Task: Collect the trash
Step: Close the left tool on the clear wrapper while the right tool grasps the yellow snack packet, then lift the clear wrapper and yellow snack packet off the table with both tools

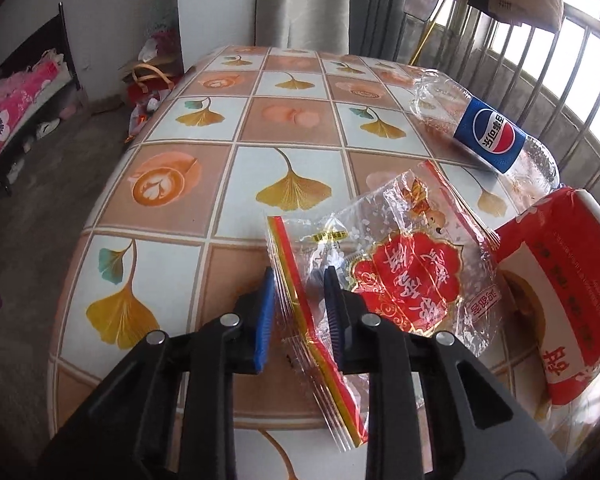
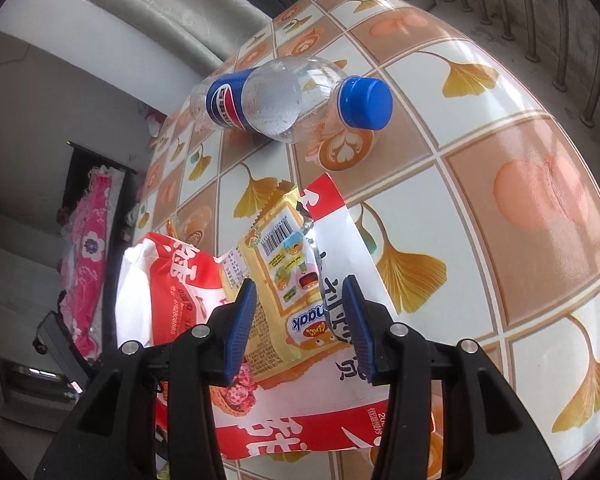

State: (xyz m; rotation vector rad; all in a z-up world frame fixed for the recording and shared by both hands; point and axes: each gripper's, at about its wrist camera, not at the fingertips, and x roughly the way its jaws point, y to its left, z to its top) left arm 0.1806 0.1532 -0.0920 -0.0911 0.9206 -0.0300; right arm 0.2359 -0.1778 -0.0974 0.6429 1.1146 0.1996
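Mid-pickup: left tool (image 1: 298, 312) open astride clear cellophane wrapper (image 1: 384, 276), right tool (image 2: 300, 324) open around yellow snack packet (image 2: 284, 280); next, closing, then Pepsi bottle (image 2: 284, 100).

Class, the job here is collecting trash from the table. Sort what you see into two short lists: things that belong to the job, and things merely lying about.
Belongs to the job:
- clear wrapper, between the left gripper fingers
- yellow snack packet, before the right gripper
- red and white bag
- Pepsi bottle, lying down

Lying about:
- pink bedding
- floor bags
- patterned tablecloth
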